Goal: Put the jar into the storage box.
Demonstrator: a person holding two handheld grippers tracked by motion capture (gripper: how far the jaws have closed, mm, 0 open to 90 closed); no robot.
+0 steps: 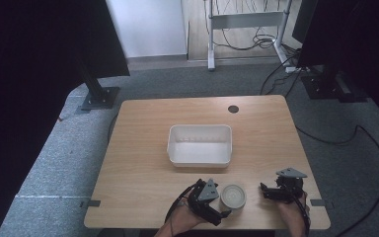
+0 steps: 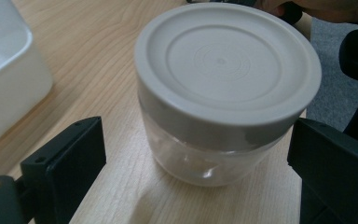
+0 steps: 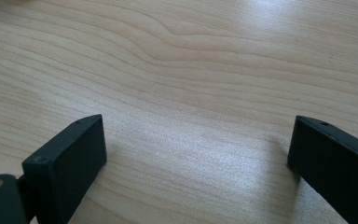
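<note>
two grippers are resting near the front edge of a wooden table (image 1: 143,163), each held in one of the person's hands. the left gripper (image 2: 196,163) is sitting just left of a small clear jar (image 1: 233,196), and its jaws are standing spread wide, one on either side of the jar. in the left gripper view, a gap is showing between each jaw and the jar's clear wall, so the jaws are flanking the jar without touching it. the jar is standing upright on the table, closed by a round grey lid (image 2: 227,63); it is appearing empty, though glare on the wall is making this hard to confirm. the right gripper (image 3: 196,158) is sitting to the right of the jar, apart from it, and is pointing toward it. its jaws are likewise standing wide apart, with bare wood grain showing between them and nothing in their span. a white rectangular tub (image 1: 200,144) is sitting at the middle of the table, beyond the jar, and its corner is showing at the left edge of the left gripper view. a dark round cable port (image 1: 233,109) is lying near the far edge of the table.
</note>
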